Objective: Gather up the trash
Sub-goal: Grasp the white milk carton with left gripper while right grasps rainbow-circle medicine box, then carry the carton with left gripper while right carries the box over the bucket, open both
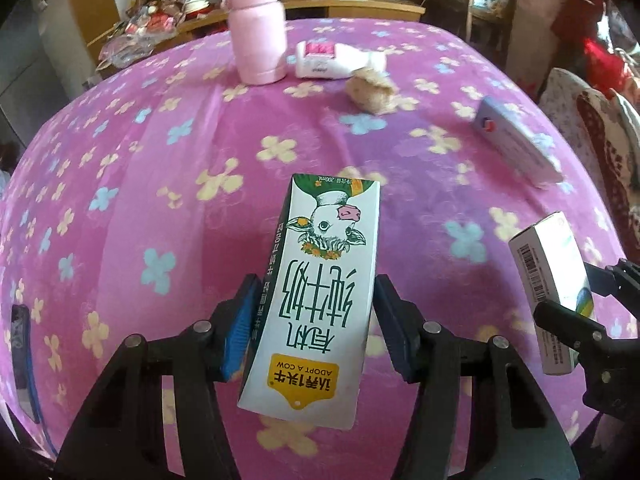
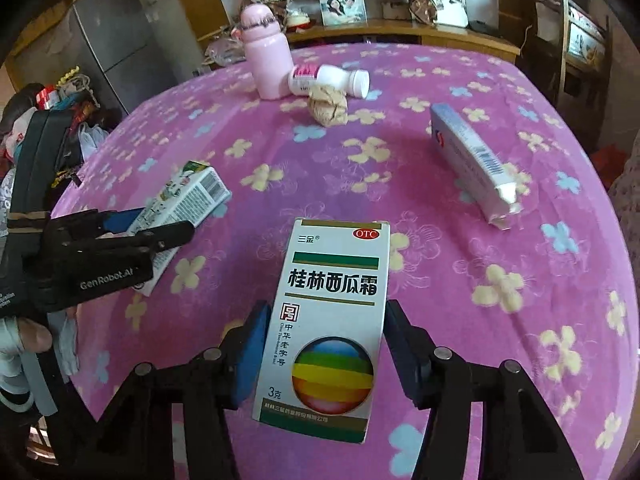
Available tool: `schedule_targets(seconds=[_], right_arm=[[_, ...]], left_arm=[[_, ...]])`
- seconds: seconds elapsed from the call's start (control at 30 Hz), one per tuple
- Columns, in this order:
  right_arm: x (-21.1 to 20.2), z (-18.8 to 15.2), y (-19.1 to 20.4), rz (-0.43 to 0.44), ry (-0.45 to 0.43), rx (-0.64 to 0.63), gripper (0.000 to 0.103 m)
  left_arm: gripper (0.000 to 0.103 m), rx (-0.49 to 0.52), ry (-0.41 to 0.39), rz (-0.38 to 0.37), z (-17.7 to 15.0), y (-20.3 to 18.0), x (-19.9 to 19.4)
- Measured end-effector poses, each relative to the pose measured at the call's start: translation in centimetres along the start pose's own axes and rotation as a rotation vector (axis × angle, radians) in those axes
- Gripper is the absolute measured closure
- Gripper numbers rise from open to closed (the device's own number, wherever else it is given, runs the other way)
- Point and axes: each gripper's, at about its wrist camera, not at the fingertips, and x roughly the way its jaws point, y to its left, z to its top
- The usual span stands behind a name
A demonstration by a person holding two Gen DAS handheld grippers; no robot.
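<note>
A white and green milk carton [image 1: 320,300] with a cow picture sits between my left gripper's [image 1: 316,284] blue pads, which press on both of its sides. In the right wrist view the same carton [image 2: 184,200] is tilted in the left gripper [image 2: 160,228], above the cloth. My right gripper [image 2: 328,308] is shut on a white medicine box [image 2: 332,320] with a rainbow ball printed on it. That box [image 1: 548,280] shows at the right edge of the left wrist view. A crumpled beige paper ball [image 2: 328,108] and a long blue and white box [image 2: 472,160] lie on the table.
The table carries a purple flowered cloth [image 1: 160,160]. A pink bottle [image 2: 266,60] stands at its far side, with a white pill bottle [image 2: 332,80] lying beside it. A dark flat item [image 1: 22,360] lies at the left edge. Cluttered shelves and a chair stand behind.
</note>
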Motion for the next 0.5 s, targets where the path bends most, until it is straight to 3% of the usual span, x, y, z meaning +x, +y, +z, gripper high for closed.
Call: schedule_targets(seconds=[0.5], right_arm=[[-6.6,-3.4,-5.1,-0.072,-0.06,0.055,0.048]], left_arm=[[0.048,0.089,-0.067,-0.112,0.2,-10.0,-3.3]])
